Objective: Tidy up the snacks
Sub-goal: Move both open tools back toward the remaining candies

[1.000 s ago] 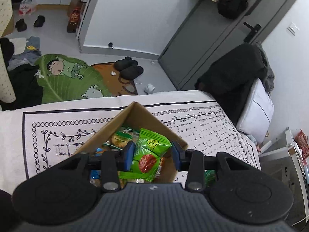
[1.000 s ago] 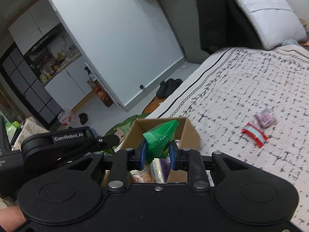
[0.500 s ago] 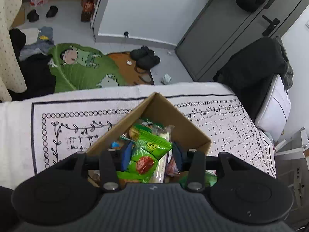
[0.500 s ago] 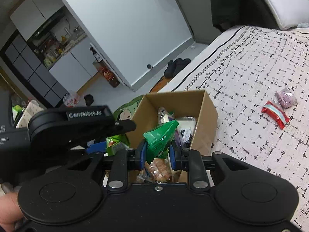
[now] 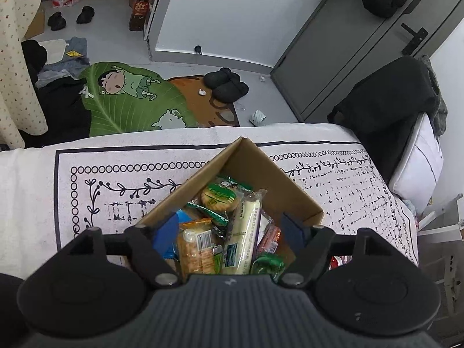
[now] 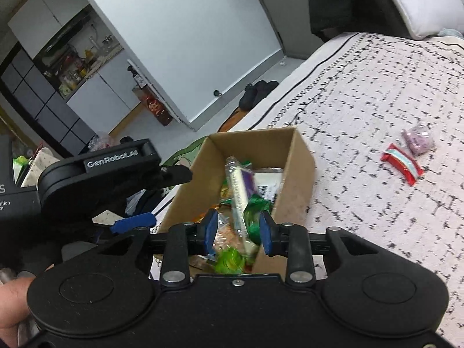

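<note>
An open cardboard box [image 5: 246, 156] full of snack packets stands on the patterned bedspread [image 5: 95, 174]. My left gripper [image 5: 229, 230] hangs over it with its jaws opening wide and nothing between the pads. My right gripper [image 6: 237, 229] is over the same box [image 6: 301, 168]. Its jaws are opening, and a dark green packet [image 6: 256, 207], blurred, slips down loose between the pads. A light green packet [image 6: 229, 261] lies blurred on the pile below. The left gripper [image 6: 166, 198] shows at the box's left side. A red packet [image 6: 401, 163] and a purple packet [image 6: 417, 142] lie loose on the bed.
The bed ends just beyond the box; a green cartoon rug [image 5: 130, 101] and dark slippers [image 5: 226, 84] lie on the floor below. A white pillow [image 5: 417, 162] and dark clothing [image 5: 385, 98] sit at the right. A hand [image 6: 11, 293] shows at lower left.
Both grippers tipped further down over the box. The left jaws spread and the light green packet dropped out. The right jaws parted and its dark green packet slid down.
</note>
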{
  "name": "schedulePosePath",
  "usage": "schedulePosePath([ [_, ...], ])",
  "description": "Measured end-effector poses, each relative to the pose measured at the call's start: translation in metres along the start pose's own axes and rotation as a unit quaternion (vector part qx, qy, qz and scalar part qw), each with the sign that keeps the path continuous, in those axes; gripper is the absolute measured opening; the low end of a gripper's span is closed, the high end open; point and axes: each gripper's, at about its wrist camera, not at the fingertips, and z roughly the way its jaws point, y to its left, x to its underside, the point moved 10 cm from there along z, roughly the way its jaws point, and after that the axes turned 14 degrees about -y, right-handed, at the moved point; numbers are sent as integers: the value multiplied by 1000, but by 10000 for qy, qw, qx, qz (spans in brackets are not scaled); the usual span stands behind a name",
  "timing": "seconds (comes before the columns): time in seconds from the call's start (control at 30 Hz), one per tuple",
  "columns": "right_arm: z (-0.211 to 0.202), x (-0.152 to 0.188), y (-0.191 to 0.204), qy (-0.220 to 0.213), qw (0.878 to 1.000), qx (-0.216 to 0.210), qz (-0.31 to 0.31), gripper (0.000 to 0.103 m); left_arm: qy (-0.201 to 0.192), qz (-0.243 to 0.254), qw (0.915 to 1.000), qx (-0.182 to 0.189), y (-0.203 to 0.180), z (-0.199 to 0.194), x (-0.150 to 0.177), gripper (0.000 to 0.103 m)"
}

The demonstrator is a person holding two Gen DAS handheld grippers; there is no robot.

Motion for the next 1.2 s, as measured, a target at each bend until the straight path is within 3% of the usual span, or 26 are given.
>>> schedulePosePath([
  [0.17, -12, -9, -16, -156, 9998, 123, 18, 43, -22, 126, 9999, 36, -8, -2, 3, 78],
  [0.33, -20, -15, -37, -240, 9992, 319, -27, 47, 10, 277, 9995, 121, -21, -4, 12, 81],
  [0.57, -35, -28, -64, -495, 9955, 794, -122, 70, -10, 626, 9975, 316, -41, -9, 22, 84],
  [0.9, -47, -40, -105, -720, 9906, 1158, -121, 88, 144, 882, 9946, 520, -58, -4, 41, 86],
  [1.0, -50, -42, -119, -861, 9882, 1260, -108, 102, 132, 988, 9933, 587, -64, -4, 46, 89],
  [1.2, -49, -34, -160, -1040, 9856, 1328, -82, 103, -22, 1289, 9892, 697, -79, -3, 54, 92],
])
